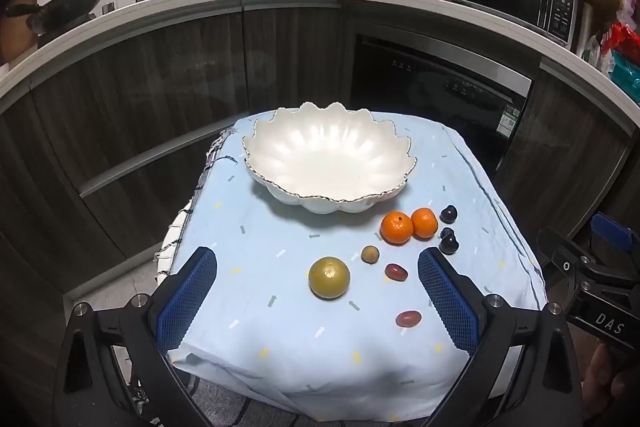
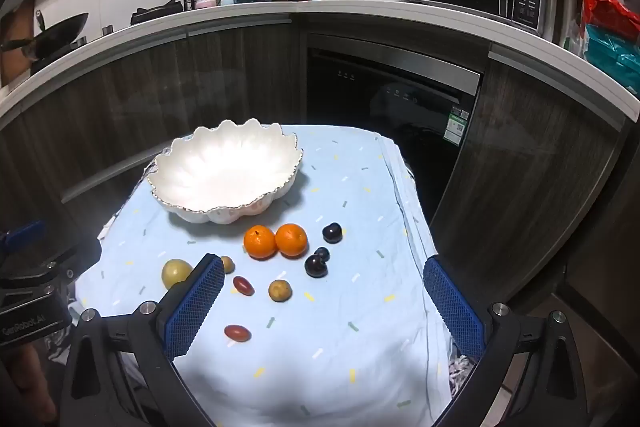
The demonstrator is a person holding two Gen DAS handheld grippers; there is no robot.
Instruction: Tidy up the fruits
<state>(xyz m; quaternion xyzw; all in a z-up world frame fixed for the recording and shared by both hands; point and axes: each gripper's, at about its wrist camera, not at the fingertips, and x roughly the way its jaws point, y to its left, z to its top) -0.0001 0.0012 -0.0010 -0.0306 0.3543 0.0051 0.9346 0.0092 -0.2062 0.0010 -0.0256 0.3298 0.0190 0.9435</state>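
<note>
Both jaws stood wide, nothing held: left gripper [image 1: 318, 301], right gripper [image 2: 324, 301]. Tangerines [image 2: 260, 242] likely firm, light; grip across middle. Dark plums [image 2: 316, 265] probably slippery, bruisable. Scalloped bowl [image 2: 176, 163] empty.

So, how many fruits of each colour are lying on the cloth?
orange fruits: 2
dark purple fruits: 3
red fruits: 2
yellow-green fruits: 3
Total: 10, none in the bowl
</note>
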